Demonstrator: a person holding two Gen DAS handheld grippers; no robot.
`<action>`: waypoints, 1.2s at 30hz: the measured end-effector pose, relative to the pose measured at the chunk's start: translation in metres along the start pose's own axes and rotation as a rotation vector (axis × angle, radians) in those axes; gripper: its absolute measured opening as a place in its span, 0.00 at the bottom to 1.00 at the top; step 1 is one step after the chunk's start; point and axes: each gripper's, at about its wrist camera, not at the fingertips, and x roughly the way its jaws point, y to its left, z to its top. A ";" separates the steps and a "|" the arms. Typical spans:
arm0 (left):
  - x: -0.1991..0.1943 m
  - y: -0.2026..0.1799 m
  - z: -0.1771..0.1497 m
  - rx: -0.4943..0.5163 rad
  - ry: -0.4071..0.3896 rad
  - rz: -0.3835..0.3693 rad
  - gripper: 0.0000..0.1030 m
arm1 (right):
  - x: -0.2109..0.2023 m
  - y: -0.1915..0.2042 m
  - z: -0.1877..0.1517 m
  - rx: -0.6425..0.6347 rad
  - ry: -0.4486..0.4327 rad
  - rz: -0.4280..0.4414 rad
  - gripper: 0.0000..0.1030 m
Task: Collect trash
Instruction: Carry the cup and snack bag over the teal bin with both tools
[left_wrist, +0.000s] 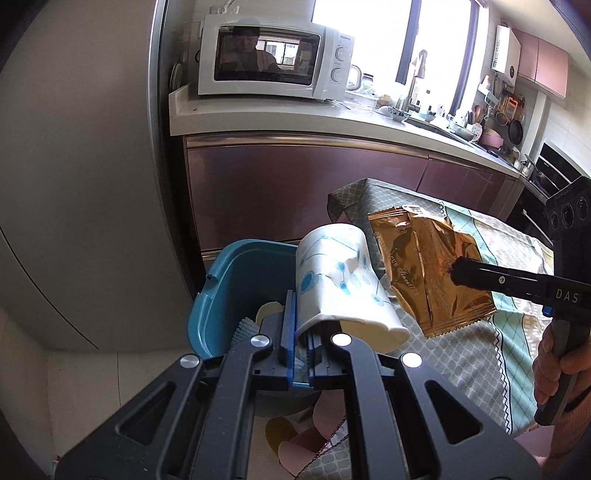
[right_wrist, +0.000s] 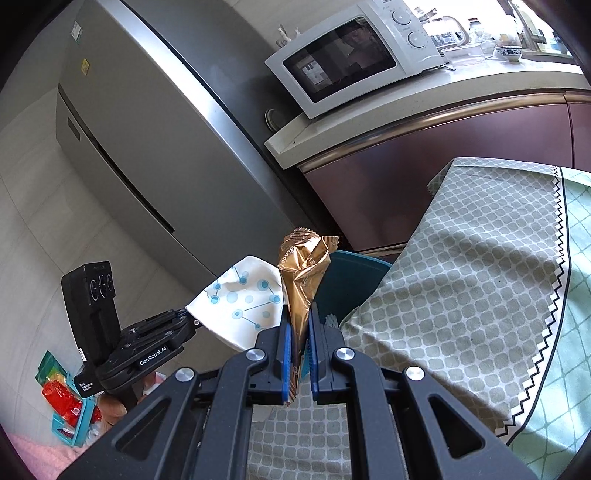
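My left gripper (left_wrist: 301, 325) is shut on a crushed white paper cup with blue dots (left_wrist: 340, 284), held over the rim of a teal trash bin (left_wrist: 225, 280) that stands beside the table. The bin holds some light-coloured scraps. My right gripper (right_wrist: 298, 332) is shut on a crumpled gold foil snack wrapper (right_wrist: 304, 273), held near the bin (right_wrist: 351, 284) at the table's corner. In the left wrist view the wrapper (left_wrist: 424, 266) hangs from the right gripper's fingertips (left_wrist: 458, 273), just right of the cup. The cup (right_wrist: 243, 299) and left gripper (right_wrist: 190, 321) show in the right wrist view.
A table with a green patterned cloth (right_wrist: 461, 277) is on the right. A grey fridge (right_wrist: 155, 147) stands left of a counter with a white microwave (left_wrist: 269, 55). Maroon cabinets (left_wrist: 314, 184) lie behind the bin. Colourful packets (right_wrist: 62, 398) lie on the floor.
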 end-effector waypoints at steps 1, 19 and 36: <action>0.001 0.000 0.000 0.000 0.000 0.002 0.05 | 0.001 0.000 0.000 0.000 0.003 0.000 0.07; 0.015 0.006 0.001 -0.024 0.022 0.031 0.05 | 0.031 0.011 0.006 -0.011 0.038 -0.022 0.07; 0.031 0.009 0.002 -0.034 0.049 0.045 0.05 | 0.053 0.013 0.007 -0.008 0.068 -0.052 0.07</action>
